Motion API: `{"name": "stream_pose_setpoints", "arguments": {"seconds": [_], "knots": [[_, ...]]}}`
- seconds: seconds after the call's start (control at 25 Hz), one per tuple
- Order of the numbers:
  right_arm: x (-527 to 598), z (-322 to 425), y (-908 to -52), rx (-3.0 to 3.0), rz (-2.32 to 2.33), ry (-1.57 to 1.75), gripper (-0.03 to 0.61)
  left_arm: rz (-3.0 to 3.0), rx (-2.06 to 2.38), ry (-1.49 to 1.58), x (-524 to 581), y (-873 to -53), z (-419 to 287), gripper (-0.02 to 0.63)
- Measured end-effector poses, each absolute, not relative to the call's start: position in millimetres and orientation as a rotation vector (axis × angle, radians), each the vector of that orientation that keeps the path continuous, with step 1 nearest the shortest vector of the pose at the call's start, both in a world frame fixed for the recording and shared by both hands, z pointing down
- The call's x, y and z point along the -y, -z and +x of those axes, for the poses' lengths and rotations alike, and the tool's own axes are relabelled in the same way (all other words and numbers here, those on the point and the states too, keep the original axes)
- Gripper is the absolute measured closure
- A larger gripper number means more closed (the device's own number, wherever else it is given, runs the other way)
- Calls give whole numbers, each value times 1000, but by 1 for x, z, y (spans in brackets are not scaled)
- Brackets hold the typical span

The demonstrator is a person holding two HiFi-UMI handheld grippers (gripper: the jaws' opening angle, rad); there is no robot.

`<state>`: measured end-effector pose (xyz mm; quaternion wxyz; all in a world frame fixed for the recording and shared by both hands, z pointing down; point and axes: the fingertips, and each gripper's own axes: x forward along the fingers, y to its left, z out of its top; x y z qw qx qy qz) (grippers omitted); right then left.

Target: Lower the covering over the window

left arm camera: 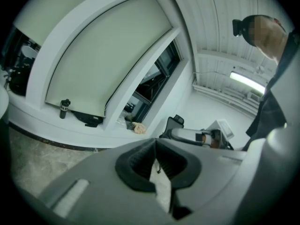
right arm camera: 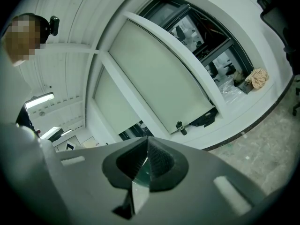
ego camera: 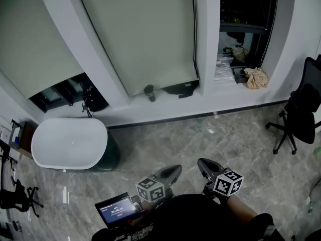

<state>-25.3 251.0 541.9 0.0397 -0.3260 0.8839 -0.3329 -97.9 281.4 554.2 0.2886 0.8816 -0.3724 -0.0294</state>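
Note:
The window has three panes behind a white frame. A pale roller blind (ego camera: pixel 145 34) covers the middle pane almost down to the sill, with a dark cord (ego camera: pixel 194 29) hanging along its right edge. The left blind (ego camera: pixel 30 39) hangs partway down, and the right pane (ego camera: pixel 248 14) is uncovered and dark. My left gripper (ego camera: pixel 168 173) and right gripper (ego camera: pixel 203 164) are held low, near my body and far from the window, both shut with nothing between them. The middle blind (left arm camera: pixel 103 55) shows beyond the left gripper (left arm camera: pixel 156 142), and the same blind (right arm camera: pixel 159 78) beyond the right gripper (right arm camera: pixel 147 142).
A black bottle (ego camera: pixel 149 93) and a black bag (ego camera: pixel 183 89) rest on the sill under the middle blind. A beige cloth (ego camera: pixel 256 78) lies on the right sill. A white oval tub (ego camera: pixel 70 142) stands at the left, and an office chair (ego camera: pixel 301 109) at the right.

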Motion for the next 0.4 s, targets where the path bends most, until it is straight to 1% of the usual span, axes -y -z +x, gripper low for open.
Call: {"name": "stream_pose_setpoints", "arguments": {"seconds": [0.4], "knots": [[-254, -26, -541, -2710, -995, 1028, 571, 2339, 1008, 88, -285, -555, -101, 614]]}}
